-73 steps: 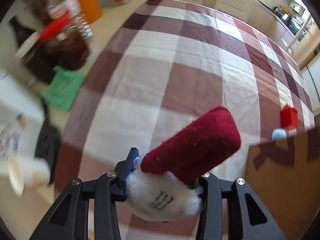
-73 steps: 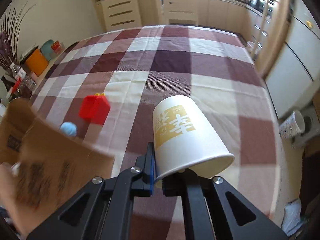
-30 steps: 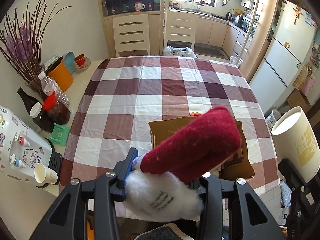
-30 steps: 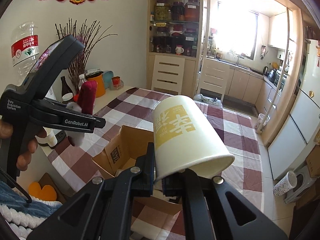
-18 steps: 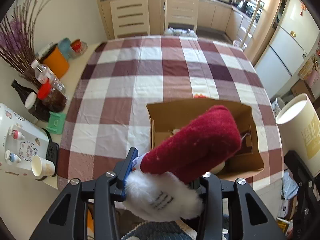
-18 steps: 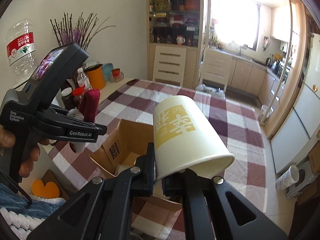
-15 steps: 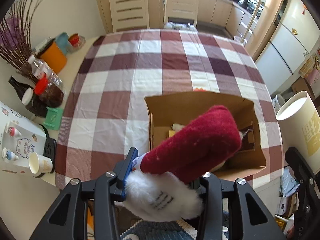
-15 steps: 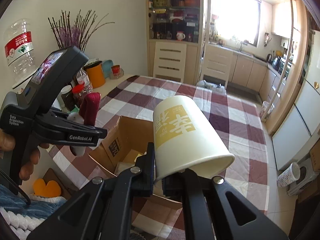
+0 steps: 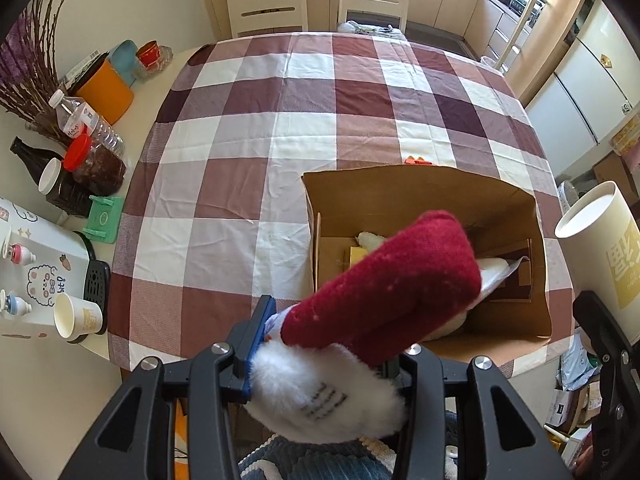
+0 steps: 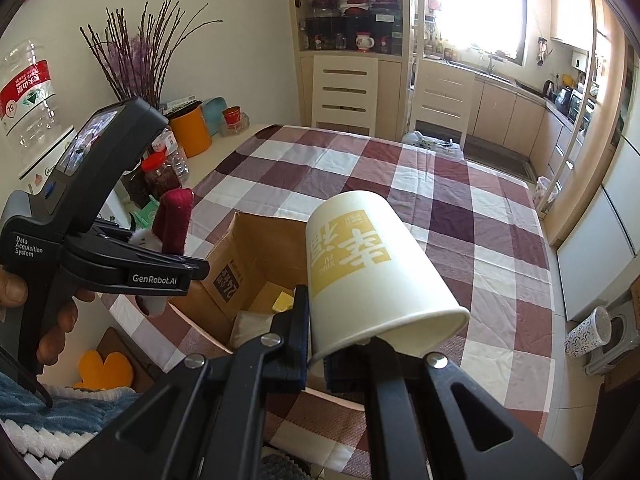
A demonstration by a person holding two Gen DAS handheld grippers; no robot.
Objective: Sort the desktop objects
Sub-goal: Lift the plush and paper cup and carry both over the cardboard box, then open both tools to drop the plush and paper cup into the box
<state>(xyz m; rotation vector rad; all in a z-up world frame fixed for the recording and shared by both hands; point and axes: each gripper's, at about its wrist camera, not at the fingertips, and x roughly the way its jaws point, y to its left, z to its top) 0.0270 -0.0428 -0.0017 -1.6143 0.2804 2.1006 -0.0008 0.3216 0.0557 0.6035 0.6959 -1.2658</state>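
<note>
Santa hat (image 9: 384,280) | left tool (image 9: 328,344) clamps | above cardboard box (image 9: 420,188)

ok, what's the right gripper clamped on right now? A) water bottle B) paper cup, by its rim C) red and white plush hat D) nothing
B: the right gripper pinches the rim of the paper cup, which is tipped over the open cardboard box.
</note>
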